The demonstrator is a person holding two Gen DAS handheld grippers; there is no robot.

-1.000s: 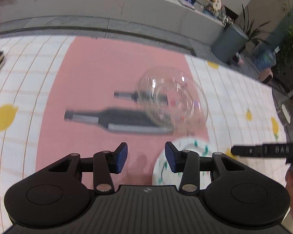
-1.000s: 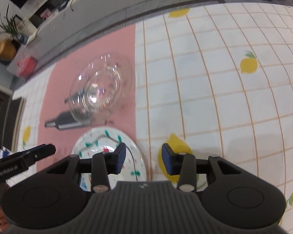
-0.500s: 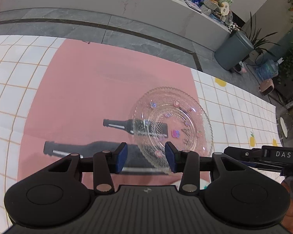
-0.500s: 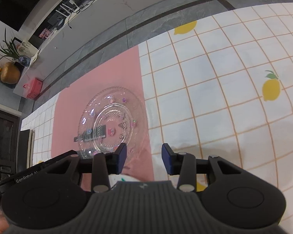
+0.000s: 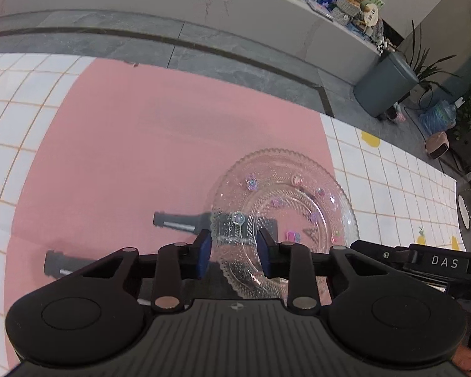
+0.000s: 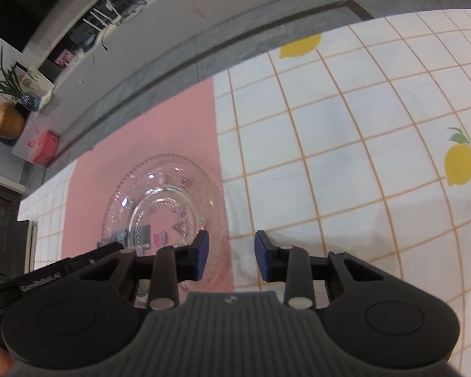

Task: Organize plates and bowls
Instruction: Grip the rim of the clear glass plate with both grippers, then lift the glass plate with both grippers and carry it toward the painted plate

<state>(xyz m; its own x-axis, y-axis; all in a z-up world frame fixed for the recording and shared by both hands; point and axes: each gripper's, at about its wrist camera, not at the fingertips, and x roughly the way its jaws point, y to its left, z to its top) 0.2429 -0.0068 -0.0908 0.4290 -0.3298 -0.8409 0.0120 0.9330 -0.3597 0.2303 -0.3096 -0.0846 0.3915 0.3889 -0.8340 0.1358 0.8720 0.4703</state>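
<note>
A clear glass plate (image 5: 285, 216) with a scalloped rim and small coloured flower dots lies on the pink mat (image 5: 141, 157). It also shows in the right wrist view (image 6: 163, 201). My left gripper (image 5: 234, 253) is open and empty, hovering just above the plate's near left rim. My right gripper (image 6: 230, 259) is open and empty, over the mat's right edge, just right of the plate. Each gripper's body shows at the edge of the other's view.
The pink mat lies on a white tablecloth (image 6: 345, 144) with orange grid lines and lemon prints. Beyond the table's far edge are a grey floor, a long counter and a grey bin (image 5: 386, 88).
Both grippers have moved forward over the table toward the glass plate. The white patterned plate seen near them a second ago has dropped out of view below the gripper bodies.
</note>
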